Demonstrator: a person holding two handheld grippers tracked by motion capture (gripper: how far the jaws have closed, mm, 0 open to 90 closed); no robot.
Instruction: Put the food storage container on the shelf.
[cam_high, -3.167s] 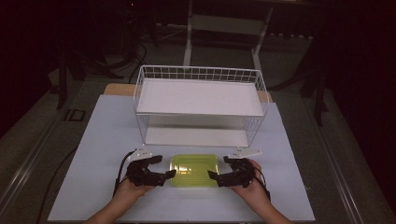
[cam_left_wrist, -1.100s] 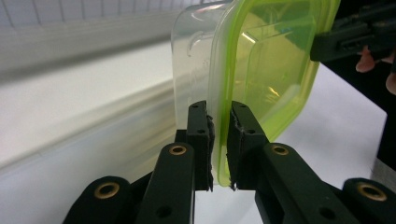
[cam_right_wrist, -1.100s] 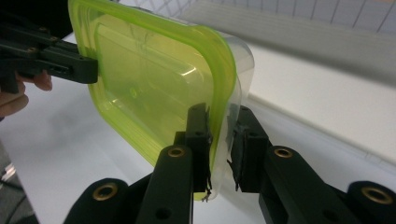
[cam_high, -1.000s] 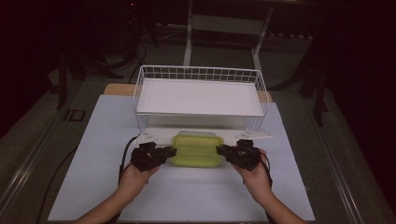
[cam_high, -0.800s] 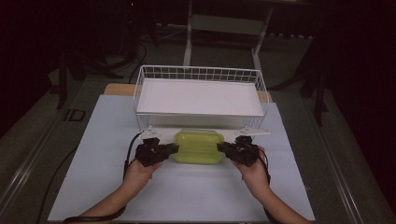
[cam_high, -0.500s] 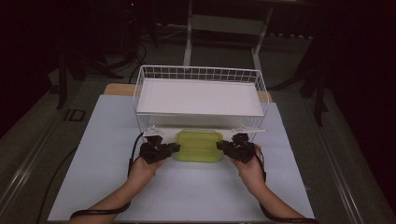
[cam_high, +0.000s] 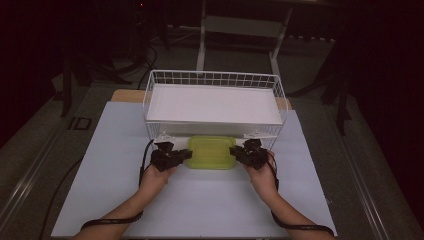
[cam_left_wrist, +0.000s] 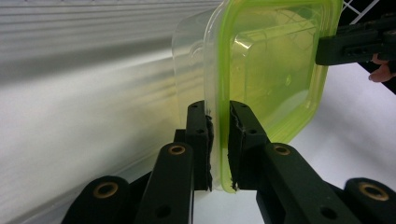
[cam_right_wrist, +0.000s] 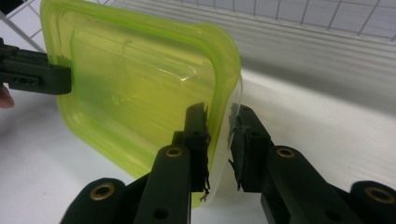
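Observation:
A clear plastic container with a yellow-green lid (cam_high: 211, 151) is held level between both grippers, right in front of the white wire rack (cam_high: 215, 74). Its far edge reaches the rack's lower front. My left gripper (cam_high: 187, 154) is shut on the container's left rim; in the left gripper view the jaws (cam_left_wrist: 218, 121) pinch the lid edge (cam_left_wrist: 271, 70). My right gripper (cam_high: 234, 151) is shut on the right rim, and its jaws (cam_right_wrist: 219, 126) straddle the lid edge (cam_right_wrist: 140, 84). Each gripper view also shows the opposite gripper on the far rim.
The rack carries a flat white shelf board (cam_high: 212, 102) with an open space beneath it. A white sheet (cam_high: 200, 200) covers the table, with a wooden edge at the back left (cam_high: 125, 95). Dark floor and stand legs surround the table.
Both grippers have carried the container away from the person, from the middle of the sheet up to the front of the rack. The grip on both rims has stayed the same.

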